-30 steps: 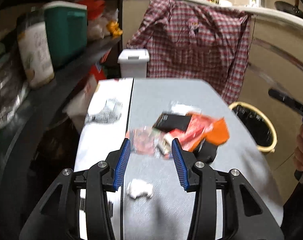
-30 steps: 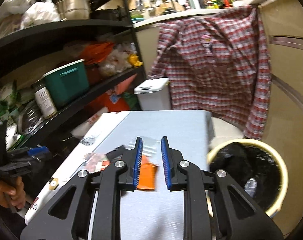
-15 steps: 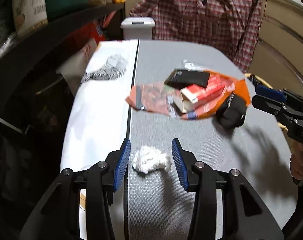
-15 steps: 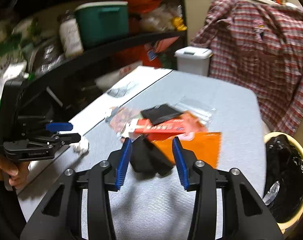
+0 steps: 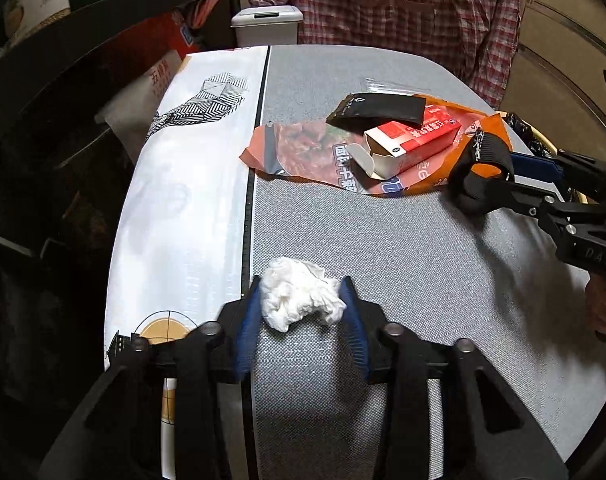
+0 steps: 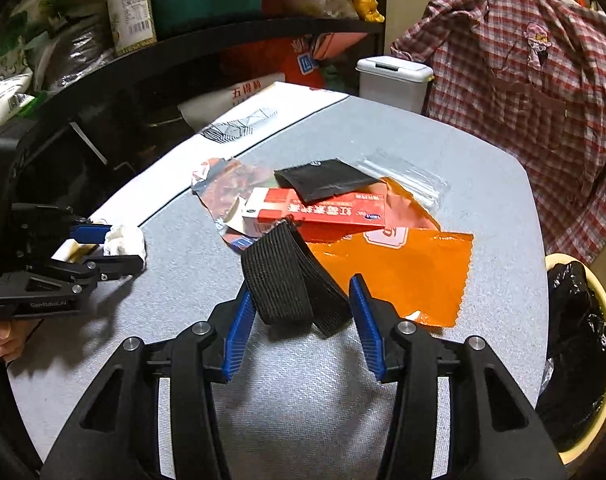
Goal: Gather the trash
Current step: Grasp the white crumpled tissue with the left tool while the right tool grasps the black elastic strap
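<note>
Left gripper [image 5: 301,304] closing around crumpled white tissue [image 5: 299,298]; right gripper [image 6: 299,312] standing released, straddling ribbed black elastic band [image 6: 287,284].

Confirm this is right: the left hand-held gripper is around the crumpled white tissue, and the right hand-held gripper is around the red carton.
One detail is wrong. The right hand-held gripper brackets the black elastic band, not the red carton, which lies farther back in the pile, as the right wrist view shows. The left hand-held gripper is indeed around the crumpled white tissue, its jaws closing.
</note>
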The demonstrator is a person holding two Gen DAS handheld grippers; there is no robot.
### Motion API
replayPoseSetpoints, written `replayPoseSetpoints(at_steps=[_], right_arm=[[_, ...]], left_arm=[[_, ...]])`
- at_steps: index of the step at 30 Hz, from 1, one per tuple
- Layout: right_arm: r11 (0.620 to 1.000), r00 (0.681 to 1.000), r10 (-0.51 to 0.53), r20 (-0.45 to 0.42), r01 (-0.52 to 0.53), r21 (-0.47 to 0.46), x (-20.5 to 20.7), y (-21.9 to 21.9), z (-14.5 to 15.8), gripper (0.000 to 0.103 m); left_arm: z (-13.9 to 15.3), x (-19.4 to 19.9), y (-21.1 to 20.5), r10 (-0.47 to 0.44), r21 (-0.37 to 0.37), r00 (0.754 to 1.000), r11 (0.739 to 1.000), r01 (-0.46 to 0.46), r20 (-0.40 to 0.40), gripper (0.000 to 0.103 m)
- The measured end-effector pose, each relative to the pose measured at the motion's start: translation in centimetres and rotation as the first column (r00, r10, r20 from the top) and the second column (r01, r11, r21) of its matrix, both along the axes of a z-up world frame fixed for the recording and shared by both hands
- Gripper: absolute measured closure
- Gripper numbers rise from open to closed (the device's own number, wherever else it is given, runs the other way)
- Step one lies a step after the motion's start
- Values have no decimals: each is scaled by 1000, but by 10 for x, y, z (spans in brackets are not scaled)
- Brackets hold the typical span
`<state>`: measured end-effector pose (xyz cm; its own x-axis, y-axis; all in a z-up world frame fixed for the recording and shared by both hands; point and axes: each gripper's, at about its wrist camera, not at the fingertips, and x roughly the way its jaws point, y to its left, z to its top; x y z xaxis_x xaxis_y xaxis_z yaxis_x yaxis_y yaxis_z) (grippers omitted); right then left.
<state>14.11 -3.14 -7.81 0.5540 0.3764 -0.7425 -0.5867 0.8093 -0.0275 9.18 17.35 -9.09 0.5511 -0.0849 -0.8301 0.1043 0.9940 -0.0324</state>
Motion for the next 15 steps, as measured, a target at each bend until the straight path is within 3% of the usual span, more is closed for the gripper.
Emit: replayPoseSetpoints(at_steps=[2, 4, 5, 6, 15], right_arm=[[1000, 1000, 0, 4, 0, -2, 0, -1, 2, 67], [1000, 1000, 2, 4, -2, 6, 0, -3, 4, 79], [1000, 1000, 0, 2, 0, 11, 0, -5, 5, 90], [1000, 1000, -2, 2, 2, 18, 0, -7, 7, 92], [997, 999, -24, 32, 22, 71, -5, -20, 28, 97]], left_arm=[[3, 1, 0, 1, -8, 1000, 1000, -1, 6, 75], [5, 2, 0, 1, -11, 1000, 1000, -1, 13, 79], [7, 3, 0, 0, -10, 1000, 1000, 0, 17, 79], [8, 3, -1, -2, -9, 1000, 1000, 2, 22, 80], [33, 4, -9, -13, -10, 995, 1000, 14, 100, 80]])
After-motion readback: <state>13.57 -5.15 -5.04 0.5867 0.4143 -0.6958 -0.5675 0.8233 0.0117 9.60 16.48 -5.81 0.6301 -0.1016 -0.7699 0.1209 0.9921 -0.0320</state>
